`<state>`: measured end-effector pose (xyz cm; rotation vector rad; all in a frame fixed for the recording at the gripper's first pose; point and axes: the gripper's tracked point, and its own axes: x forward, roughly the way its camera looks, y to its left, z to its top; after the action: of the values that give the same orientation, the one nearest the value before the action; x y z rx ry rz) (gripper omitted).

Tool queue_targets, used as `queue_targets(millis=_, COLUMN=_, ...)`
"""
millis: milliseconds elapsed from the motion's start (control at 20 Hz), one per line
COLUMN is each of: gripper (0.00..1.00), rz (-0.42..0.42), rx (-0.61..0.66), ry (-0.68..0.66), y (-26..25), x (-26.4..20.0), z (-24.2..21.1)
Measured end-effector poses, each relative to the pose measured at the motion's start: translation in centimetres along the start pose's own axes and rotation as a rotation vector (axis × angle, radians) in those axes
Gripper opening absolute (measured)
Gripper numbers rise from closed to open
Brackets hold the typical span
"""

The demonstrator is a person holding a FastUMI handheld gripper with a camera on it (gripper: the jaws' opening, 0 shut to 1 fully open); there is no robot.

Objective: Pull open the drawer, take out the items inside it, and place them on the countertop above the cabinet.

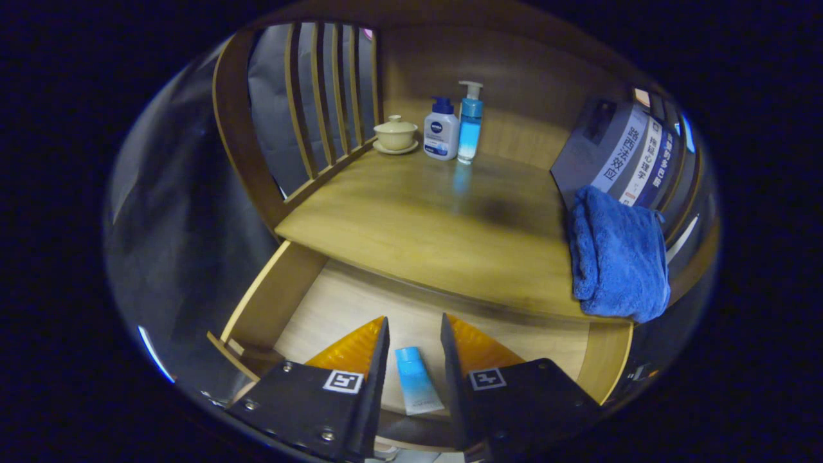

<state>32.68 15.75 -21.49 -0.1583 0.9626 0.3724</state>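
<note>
While the drawer (283, 302) stands open, we find the gripper (415, 334) spread wide over it.
On the countertop (418, 212): lidded cup (395, 134) far left, two pump bottles (453, 125), blue towel (617, 254) right. We note the blue tube (416, 379) on the drawer floor between the fingers, untouched.

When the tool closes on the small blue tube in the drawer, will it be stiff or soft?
The tube looks like soft plastic, so it probably squashes a little. It lies flat, so rolling seems unlikely. Its smooth skin may slip between the open tool's fingers.
</note>
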Motion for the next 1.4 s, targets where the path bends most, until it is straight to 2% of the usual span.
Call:
queue_targets(millis=200, gripper=0.48, rz=0.005, rx=-0.031, ry=0.088, y=-0.1, x=1.1, z=-3.7)
queue_targets(millis=500, gripper=0.71, rz=0.015, rx=-0.188, ry=0.256, y=0.3, x=4.0, z=-8.9)
queue_targets(millis=850, gripper=0.7, rz=0.008, rx=-0.267, ry=0.403, y=-0.5, x=6.7, z=-11.5)
queue_targets(millis=950, gripper=0.44, rz=0.003, rx=-0.247, ry=0.414, y=-0.4, x=8.0, z=-12.1)
queue_targets(millis=1050, gripper=0.38, rz=-0.017, rx=-0.231, ry=0.386, y=-0.5, x=7.5, z=-11.4)
queue_targets(millis=1400, gripper=0.37, rz=0.019, rx=-0.163, ry=0.233, y=0.2, x=4.4, z=-5.9)
